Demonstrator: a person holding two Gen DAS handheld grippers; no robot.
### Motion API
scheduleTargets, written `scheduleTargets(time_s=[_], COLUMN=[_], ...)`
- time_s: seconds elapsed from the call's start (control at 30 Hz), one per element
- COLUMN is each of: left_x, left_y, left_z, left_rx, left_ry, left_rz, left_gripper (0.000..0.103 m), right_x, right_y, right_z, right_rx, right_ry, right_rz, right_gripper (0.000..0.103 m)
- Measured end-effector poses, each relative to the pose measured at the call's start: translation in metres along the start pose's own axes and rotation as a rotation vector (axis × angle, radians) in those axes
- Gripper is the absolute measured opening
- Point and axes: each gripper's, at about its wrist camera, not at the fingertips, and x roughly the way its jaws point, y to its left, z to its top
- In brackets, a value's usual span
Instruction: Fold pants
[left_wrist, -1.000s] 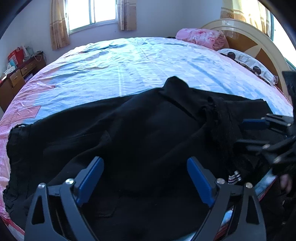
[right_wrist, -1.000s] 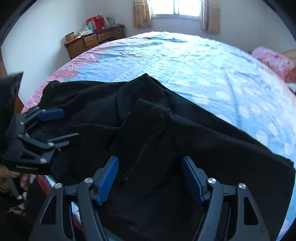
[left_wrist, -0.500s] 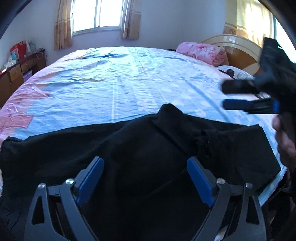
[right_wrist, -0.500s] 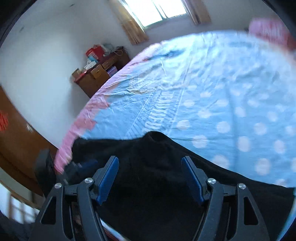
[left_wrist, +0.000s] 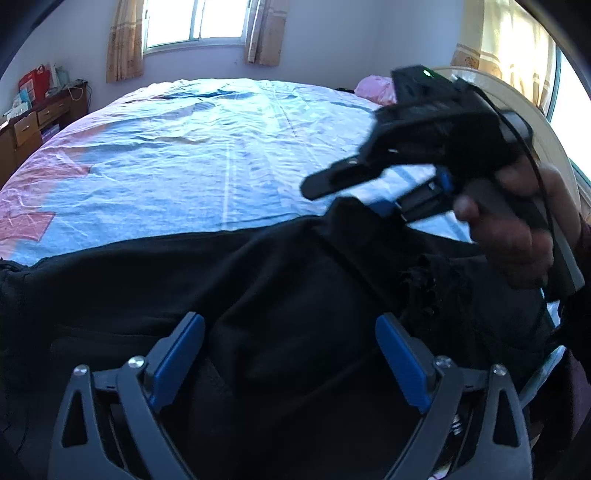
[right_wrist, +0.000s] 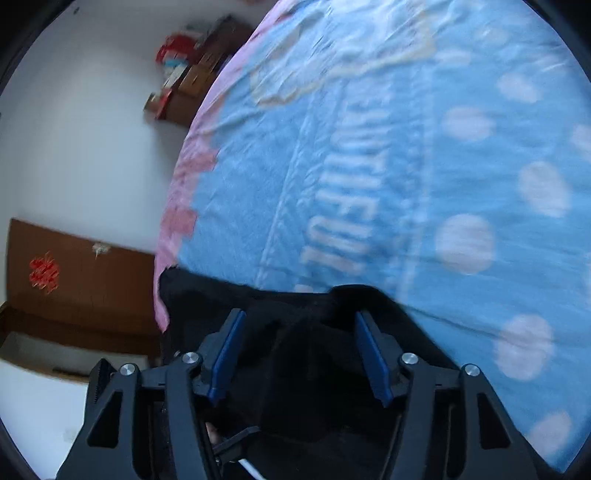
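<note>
**Pants on bed, both grippers over the cloth**

On the bed (left_wrist: 229, 147), left view: black pants (left_wrist: 280, 280) lie across the near edge. Left gripper (left_wrist: 290, 354) hovers above them, jaws wide, gripping nothing.

Right view (blurred): right gripper (right_wrist: 299, 350) jaws closing, a raised pants peak between them, pads not pressing.

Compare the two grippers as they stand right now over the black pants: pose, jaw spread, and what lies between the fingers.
The left gripper stands wide open above the flat middle of the black pants; the right gripper has narrower jaws, which are closing.
The left gripper hovers over smooth cloth; the right gripper straddles a raised peak of the pants at their far edge by the blue bedsheet.
Both have blue pads, and neither visibly pinches cloth.
</note>
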Motion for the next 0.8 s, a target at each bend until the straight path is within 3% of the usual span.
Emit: scheduleTargets(time_s=[0.03,0.17,0.27,0.4,0.43,0.47,0.53,0.6,0.67,0.8], left_x=[0.001,0.008,0.011,0.003,-0.004,-0.009,-0.021,-0.027,-0.026,-0.011], left_y=[-0.003,-0.013,-0.019,-0.019,-0.018,-0.018,-0.021,-0.027,-0.038,-0.062], left_z=[-0.001,-0.005,-0.008,-0.006,-0.005,-0.004,-0.003,-0.002,0.001,0.014], left_rx=[0.014,0.077,0.116,0.086,0.062,0.046,0.021,0.018,0.047,0.093], left_ry=[0.001,-0.001,-0.002,-0.004,-0.018,-0.032,-0.058,-0.073,-0.064,-0.033], left_rz=[0.009,0.048,0.083,0.077,0.069,0.059,0.035,0.005,-0.024,-0.106], left_gripper=[0.099,0.103,0.103,0.103,0.103,0.103,0.103,0.103,0.103,0.097], right_x=[0.001,0.003,0.013,0.01,0.004,-0.009,-0.037,-0.068,-0.106,-0.187], right_y=[0.0,-0.017,-0.023,-0.022,-0.022,-0.023,-0.025,-0.026,-0.027,-0.029], right_z=[0.003,0.016,0.019,0.02,0.018,0.015,0.007,-0.006,-0.027,-0.091], right_rx=[0.013,0.106,0.101,0.108,0.11,0.102,0.09,0.095,0.077,0.008], right_ry=[-0.018,-0.087,-0.082,-0.046,-0.049,-0.077,-0.138,-0.179,-0.233,-0.379], right_rz=[0.01,0.095,0.09,0.119,0.111,0.089,0.069,0.062,-0.003,-0.266], right_gripper=[0.041,0.04,0.037,0.037,0.04,0.052,0.064,0.064,0.064,0.064])
